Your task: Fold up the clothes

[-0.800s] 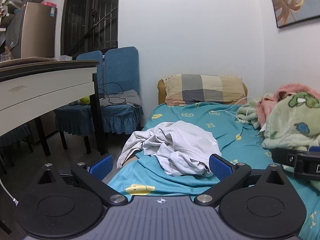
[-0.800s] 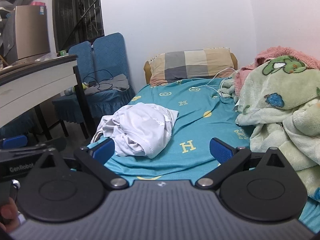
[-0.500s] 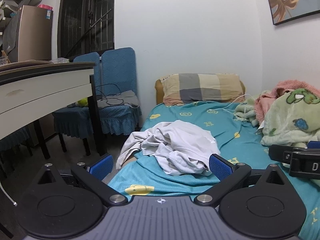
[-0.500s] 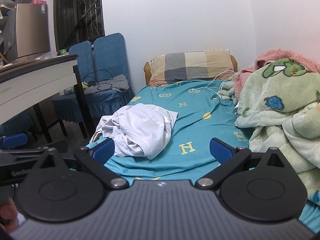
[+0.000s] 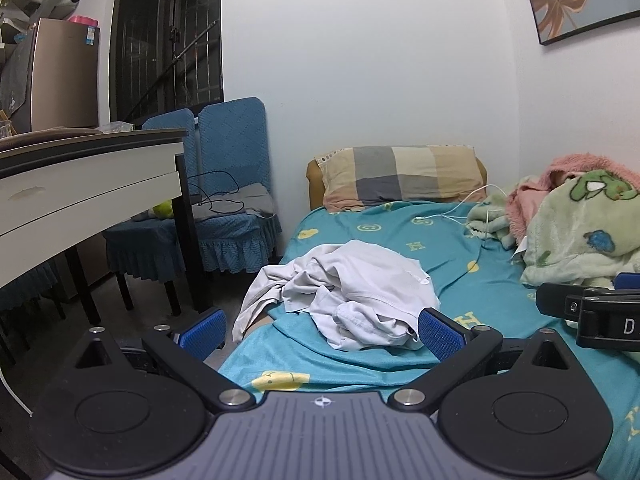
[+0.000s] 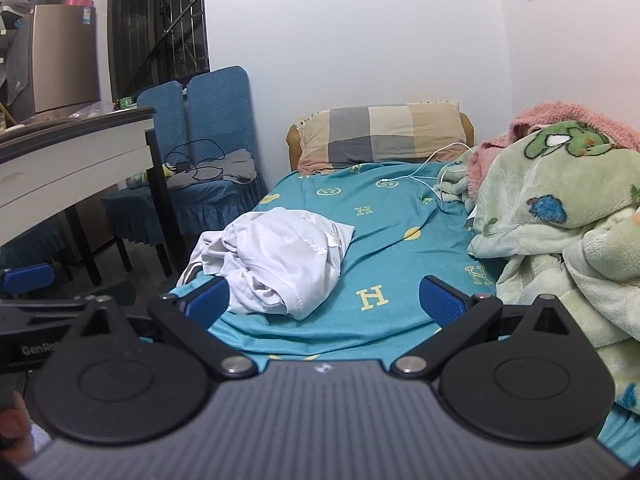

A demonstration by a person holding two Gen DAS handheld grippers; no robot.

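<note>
Bed (image 5: 460,248) in teal sheet fills frame. Green blanket (image 6: 560,208) heaped at 3 o'clock. Checked pillow (image 5: 400,176) at 12. Crumpled white shirt (image 5: 360,292) near bed's left edge, at 10 o'clock of H print. Left gripper (image 5: 322,330) and right gripper (image 6: 324,298) both spread wide, empty, short of shirt.

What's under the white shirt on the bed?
The crumpled white shirt lies on the teal sheet, near the bed's left edge, with one part hanging over that edge. Whatever sits beneath its folds is covered and cannot be seen.
</note>
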